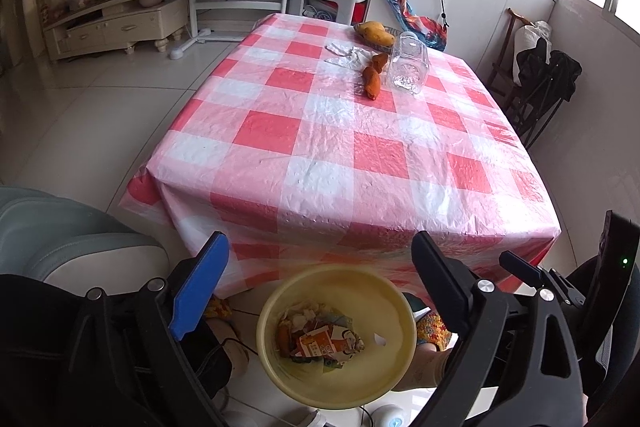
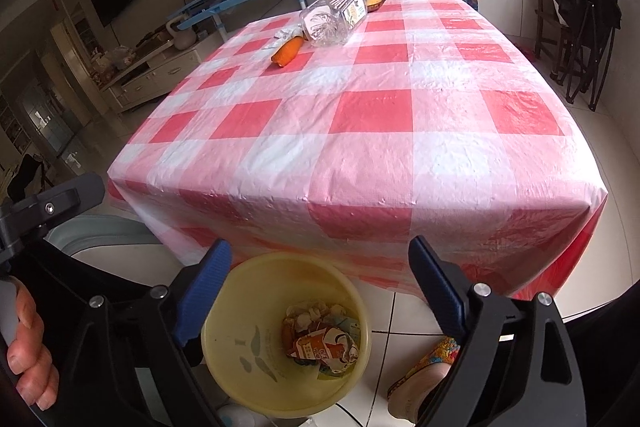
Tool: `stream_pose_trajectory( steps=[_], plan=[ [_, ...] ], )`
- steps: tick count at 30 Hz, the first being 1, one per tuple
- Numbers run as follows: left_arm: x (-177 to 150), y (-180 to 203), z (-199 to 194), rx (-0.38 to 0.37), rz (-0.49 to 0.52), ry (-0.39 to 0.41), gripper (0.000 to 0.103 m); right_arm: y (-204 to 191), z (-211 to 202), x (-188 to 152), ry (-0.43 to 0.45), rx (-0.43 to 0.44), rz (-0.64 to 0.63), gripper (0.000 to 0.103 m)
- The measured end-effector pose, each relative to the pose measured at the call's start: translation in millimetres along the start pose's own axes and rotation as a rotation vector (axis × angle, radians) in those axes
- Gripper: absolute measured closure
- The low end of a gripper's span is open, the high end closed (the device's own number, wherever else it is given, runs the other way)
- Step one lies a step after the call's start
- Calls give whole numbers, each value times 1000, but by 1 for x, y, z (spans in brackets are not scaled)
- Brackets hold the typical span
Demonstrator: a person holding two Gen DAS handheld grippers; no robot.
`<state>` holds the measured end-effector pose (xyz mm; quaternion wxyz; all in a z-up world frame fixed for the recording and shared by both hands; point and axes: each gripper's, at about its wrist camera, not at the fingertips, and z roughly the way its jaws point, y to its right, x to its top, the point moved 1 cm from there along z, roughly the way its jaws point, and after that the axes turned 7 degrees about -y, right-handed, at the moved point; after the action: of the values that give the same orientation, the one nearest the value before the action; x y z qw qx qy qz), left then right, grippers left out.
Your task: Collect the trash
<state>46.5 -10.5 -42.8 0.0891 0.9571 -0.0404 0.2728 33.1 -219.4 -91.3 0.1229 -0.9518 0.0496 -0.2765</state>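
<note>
A yellow waste bin [image 1: 384, 307] [image 2: 240, 307] stands on the floor at the table's near edge, holding a crushed carton and wrappers [image 1: 320, 341] [image 2: 320, 343]. My left gripper [image 1: 319, 243] hangs open above the bin with nothing between its fingers. My right gripper [image 2: 320, 245] is open and empty over the same bin. At the table's far side lie a clear plastic bottle [image 1: 408, 65] [image 2: 332, 17] on its side, orange peel pieces [image 1: 372, 81] [image 2: 287, 51] and a crumpled white wrapper [image 1: 344, 55] [image 2: 284, 34].
The table wears a red-and-white checked cloth [image 1: 320, 155] [image 2: 360, 147]. Mangoes [image 1: 374, 31] sit on a plate at the far edge. A grey seat [image 1: 60, 235] is at the left, a black folding chair [image 1: 544, 83] at the right. A slippered foot [image 2: 432, 359] rests beside the bin.
</note>
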Motion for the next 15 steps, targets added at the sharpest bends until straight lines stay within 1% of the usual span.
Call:
stream_pose_trajectory(
  steps=[15],
  plan=[
    [0, 0, 1, 0, 0, -1, 13, 1, 2, -2, -4, -6, 3, 17]
  ],
)
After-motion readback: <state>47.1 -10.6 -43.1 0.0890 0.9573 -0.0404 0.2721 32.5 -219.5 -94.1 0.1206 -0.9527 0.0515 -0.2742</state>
